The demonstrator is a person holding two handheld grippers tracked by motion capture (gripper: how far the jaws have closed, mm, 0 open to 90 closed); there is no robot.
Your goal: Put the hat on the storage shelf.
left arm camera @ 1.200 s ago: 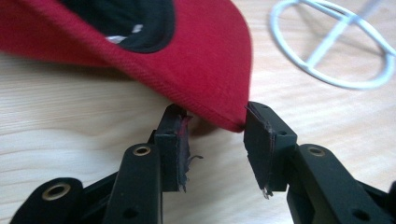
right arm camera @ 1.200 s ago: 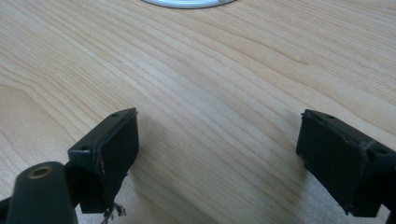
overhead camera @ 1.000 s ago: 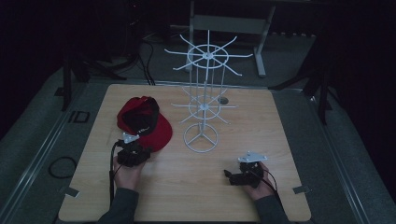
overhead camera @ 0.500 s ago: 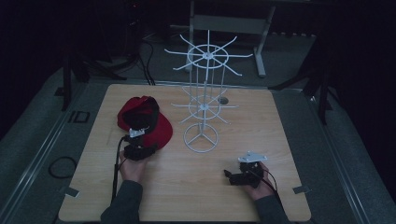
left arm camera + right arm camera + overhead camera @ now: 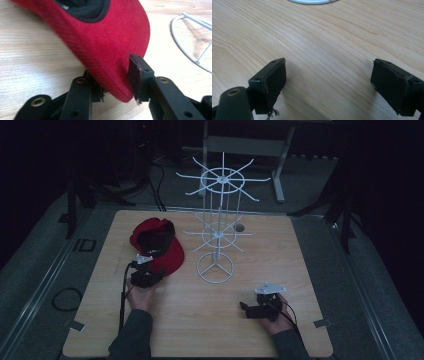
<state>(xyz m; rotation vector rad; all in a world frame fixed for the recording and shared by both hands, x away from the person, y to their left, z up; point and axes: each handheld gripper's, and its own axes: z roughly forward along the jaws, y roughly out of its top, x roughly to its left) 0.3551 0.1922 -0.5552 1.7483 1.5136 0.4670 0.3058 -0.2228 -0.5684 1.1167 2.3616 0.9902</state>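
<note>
- One red cap (image 5: 160,247) lay upside down on the left half of the wooden table (image 5: 310,270), its black lining facing up, just beside the ring base of the white wire rack (image 5: 216,245).
- Its brim pointed toward the person, and the left gripper (image 5: 117,85) had that brim's tip between its jaws; the jaws stood part-way apart, one under the brim and one over it, and whether they pressed on the fabric could not be told.
- By the look of it the cap was light and soft in the crown, so a grip there would likely crumple it; the brim looked stiffer and slightly curved, the better place to hold.
- Its brushed cloth seemed grippy rather than slick, so a modest squeeze near the brim's edge should do.
- Held by the brim tip alone, the crown would probably sag and swing.
- The right gripper (image 5: 329,85) rested low over bare wood near the table's right front, jaws wide apart and holding nothing.
</note>
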